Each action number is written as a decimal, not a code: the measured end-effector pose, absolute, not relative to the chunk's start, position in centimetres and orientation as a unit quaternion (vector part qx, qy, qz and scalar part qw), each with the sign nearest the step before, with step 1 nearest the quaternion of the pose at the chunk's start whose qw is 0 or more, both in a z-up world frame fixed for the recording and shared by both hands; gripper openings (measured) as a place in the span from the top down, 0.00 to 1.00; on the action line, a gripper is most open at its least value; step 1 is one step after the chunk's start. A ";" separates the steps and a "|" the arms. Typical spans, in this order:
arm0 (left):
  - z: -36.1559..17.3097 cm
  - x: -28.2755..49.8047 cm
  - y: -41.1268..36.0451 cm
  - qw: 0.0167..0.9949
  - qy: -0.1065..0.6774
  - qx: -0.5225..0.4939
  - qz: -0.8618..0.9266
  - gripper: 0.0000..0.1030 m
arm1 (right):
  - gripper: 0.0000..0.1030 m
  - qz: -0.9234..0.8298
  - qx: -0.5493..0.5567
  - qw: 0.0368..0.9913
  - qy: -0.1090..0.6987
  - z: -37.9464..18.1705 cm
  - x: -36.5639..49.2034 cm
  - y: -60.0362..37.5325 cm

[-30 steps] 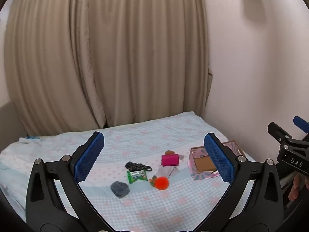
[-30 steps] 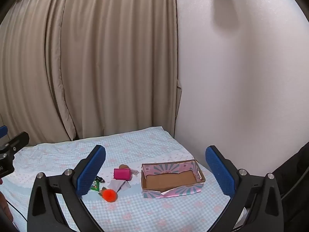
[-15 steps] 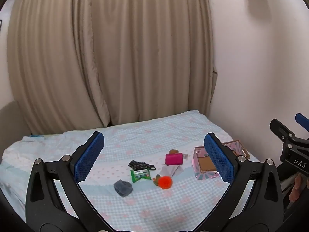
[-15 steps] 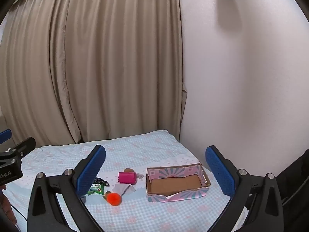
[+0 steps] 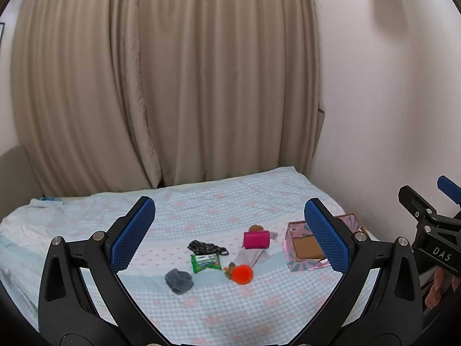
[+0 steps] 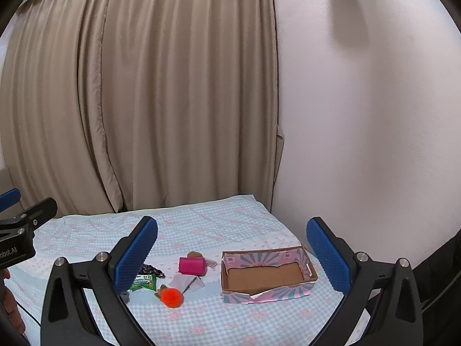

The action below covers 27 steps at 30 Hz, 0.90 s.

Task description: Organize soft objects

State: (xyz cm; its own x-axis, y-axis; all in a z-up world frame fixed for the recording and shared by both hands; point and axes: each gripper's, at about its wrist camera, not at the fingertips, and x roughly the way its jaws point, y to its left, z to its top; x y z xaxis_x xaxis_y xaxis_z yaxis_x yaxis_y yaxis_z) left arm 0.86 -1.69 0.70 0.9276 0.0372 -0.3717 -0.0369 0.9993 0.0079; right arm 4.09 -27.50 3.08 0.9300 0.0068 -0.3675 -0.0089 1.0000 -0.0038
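Several small soft objects lie together on a bed: an orange pompom (image 5: 242,274) (image 6: 171,297), a pink pouch (image 5: 256,240) (image 6: 192,265), a grey cloth ball (image 5: 178,280), a green wipes packet (image 5: 205,262) (image 6: 144,282), a black patterned cloth (image 5: 205,247) and a pale folded cloth (image 5: 251,257) (image 6: 186,282). An open pink cardboard box (image 5: 305,248) (image 6: 268,274) stands to their right. My left gripper (image 5: 230,236) and right gripper (image 6: 232,255) are both open, empty and held well back above the bed.
The bed has a light blue checked sheet (image 5: 230,311) (image 6: 219,323). Beige curtains (image 5: 173,86) hang behind it. A white wall (image 6: 360,115) runs along the bed's right side, close to the box. The other gripper shows at each view's edge.
Both cameras have tilted up and back slightly, so the bed and objects sit lower in view. No object has moved. Both grippers stay open.
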 end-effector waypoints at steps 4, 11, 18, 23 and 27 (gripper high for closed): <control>0.6 0.9 -1.9 0.982 0.189 0.000 0.013 0.00 | 0.00 0.000 -0.003 0.983 0.186 2.8 3.9 -27.6; 0.7 0.9 -1.7 0.982 0.188 0.000 0.012 0.00 | 0.00 -0.004 -0.004 0.983 0.182 2.6 3.6 -27.5; 1.0 1.0 -1.3 0.982 0.189 -0.004 0.011 0.00 | 0.00 -0.004 -0.005 0.984 0.180 2.5 3.4 -27.6; 0.9 0.8 -1.1 0.982 0.187 -0.005 0.011 0.00 | 0.00 -0.005 -0.006 0.984 0.179 2.5 3.6 -27.6; 0.9 0.7 -1.2 0.982 0.187 -0.005 0.010 0.00 | 0.00 -0.004 -0.005 0.984 0.179 2.5 3.7 -27.8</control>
